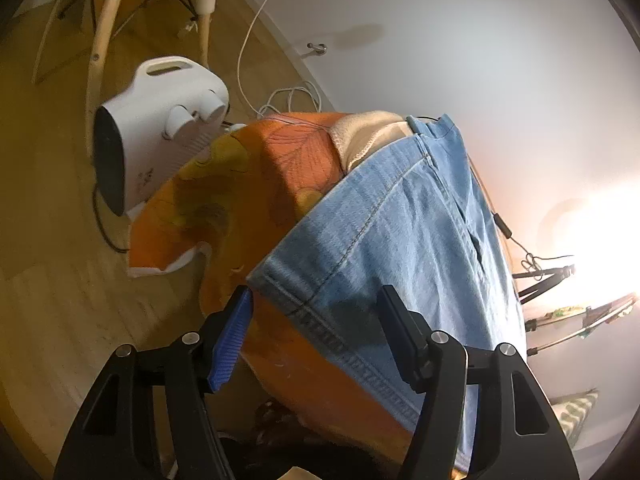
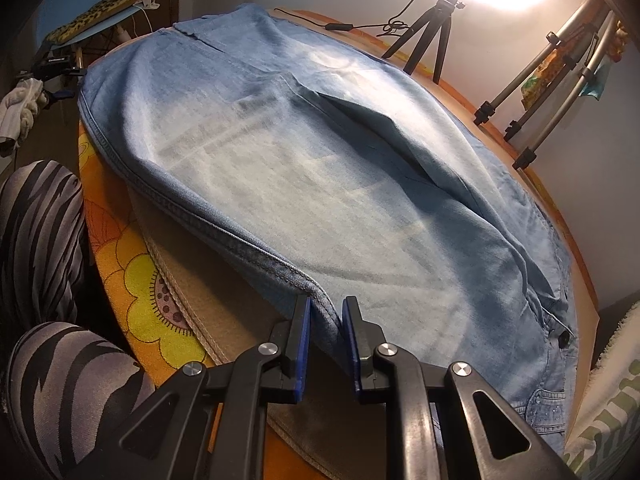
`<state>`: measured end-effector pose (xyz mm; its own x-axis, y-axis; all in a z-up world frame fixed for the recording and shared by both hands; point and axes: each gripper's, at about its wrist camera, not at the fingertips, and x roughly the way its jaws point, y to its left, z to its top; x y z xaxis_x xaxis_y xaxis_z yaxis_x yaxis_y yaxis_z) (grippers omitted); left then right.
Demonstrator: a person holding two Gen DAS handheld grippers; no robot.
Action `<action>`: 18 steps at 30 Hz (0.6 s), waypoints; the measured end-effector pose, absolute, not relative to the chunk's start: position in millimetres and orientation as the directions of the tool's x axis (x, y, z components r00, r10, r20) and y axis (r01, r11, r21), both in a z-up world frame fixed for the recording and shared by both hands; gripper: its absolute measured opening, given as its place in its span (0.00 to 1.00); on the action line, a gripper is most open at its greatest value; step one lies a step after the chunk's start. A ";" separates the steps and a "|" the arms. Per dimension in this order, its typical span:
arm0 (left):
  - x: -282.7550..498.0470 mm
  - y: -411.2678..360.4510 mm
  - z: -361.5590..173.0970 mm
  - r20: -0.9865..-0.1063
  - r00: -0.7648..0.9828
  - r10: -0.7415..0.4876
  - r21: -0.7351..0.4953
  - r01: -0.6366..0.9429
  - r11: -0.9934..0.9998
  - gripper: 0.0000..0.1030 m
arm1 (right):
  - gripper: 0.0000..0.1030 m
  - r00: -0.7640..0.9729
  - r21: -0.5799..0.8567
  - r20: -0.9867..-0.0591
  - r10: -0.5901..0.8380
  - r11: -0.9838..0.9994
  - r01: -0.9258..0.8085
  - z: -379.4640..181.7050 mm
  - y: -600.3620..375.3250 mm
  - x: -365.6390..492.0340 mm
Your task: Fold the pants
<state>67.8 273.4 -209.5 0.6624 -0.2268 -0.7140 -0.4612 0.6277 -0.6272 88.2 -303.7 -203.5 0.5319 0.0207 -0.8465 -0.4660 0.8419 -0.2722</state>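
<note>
Light blue denim pants (image 2: 320,168) lie spread over a table with an orange flowered cloth (image 2: 132,272). In the right wrist view my right gripper (image 2: 326,312) has its blue pads close together on a fold of the pants' near edge, next to the hem seam (image 2: 248,248). In the left wrist view my left gripper (image 1: 316,300) is open, its fingers wide apart just above the hem corner (image 1: 304,300) of the pants (image 1: 400,220). The blue pad (image 1: 232,336) of its left finger hangs over the cloth (image 1: 240,184).
A white fan heater (image 1: 160,120) stands on the wooden floor left of the table, with chair legs (image 1: 100,32) and a white cable behind. A bright lamp on a small tripod (image 2: 432,36) and metal stands (image 2: 560,72) are at the far side. The person's striped legs (image 2: 44,280) are at the left.
</note>
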 end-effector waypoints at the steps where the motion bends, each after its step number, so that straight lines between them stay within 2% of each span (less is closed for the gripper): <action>1: 68.2 273.1 -211.0 -0.710 0.665 -0.230 -0.634 -0.461 0.621 0.62 | 0.14 0.532 -0.274 -0.847 0.020 0.841 -0.467 -203.3 -303.5 88.0; 7: 66.3 273.9 -222.0 -0.682 0.692 -0.238 -0.683 -0.484 0.548 0.60 | 0.14 0.536 -0.282 -0.844 0.015 0.838 -0.467 -201.5 -303.2 87.5; 9: 63.7 273.6 -218.1 -0.677 0.702 -0.221 -0.681 -0.483 0.550 0.53 | 0.14 0.538 -0.287 -0.843 0.012 0.837 -0.467 -201.6 -302.6 86.9; 14: 58.6 269.9 -194.8 -0.685 0.714 -0.141 -0.626 -0.479 0.615 0.24 | 0.14 0.545 -0.298 -0.839 0.004 0.834 -0.465 -198.9 -301.9 86.4; 16: 60.2 267.0 -185.4 -0.686 0.719 -0.114 -0.595 -0.463 0.658 0.16 | 0.14 0.548 -0.301 -0.836 0.002 0.834 -0.462 -197.6 -302.3 86.7; 18: 62.4 265.1 -178.3 -0.676 0.729 -0.110 -0.588 -0.443 0.677 0.14 | 0.14 0.552 -0.305 -0.834 -0.003 0.835 -0.457 -196.6 -301.4 87.8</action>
<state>62.4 265.1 -178.3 0.7288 -0.1102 -0.6758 -0.4428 0.6770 -0.5879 87.8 -301.4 -196.6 0.5518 -0.0027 -0.8340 -0.4573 0.8353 -0.3052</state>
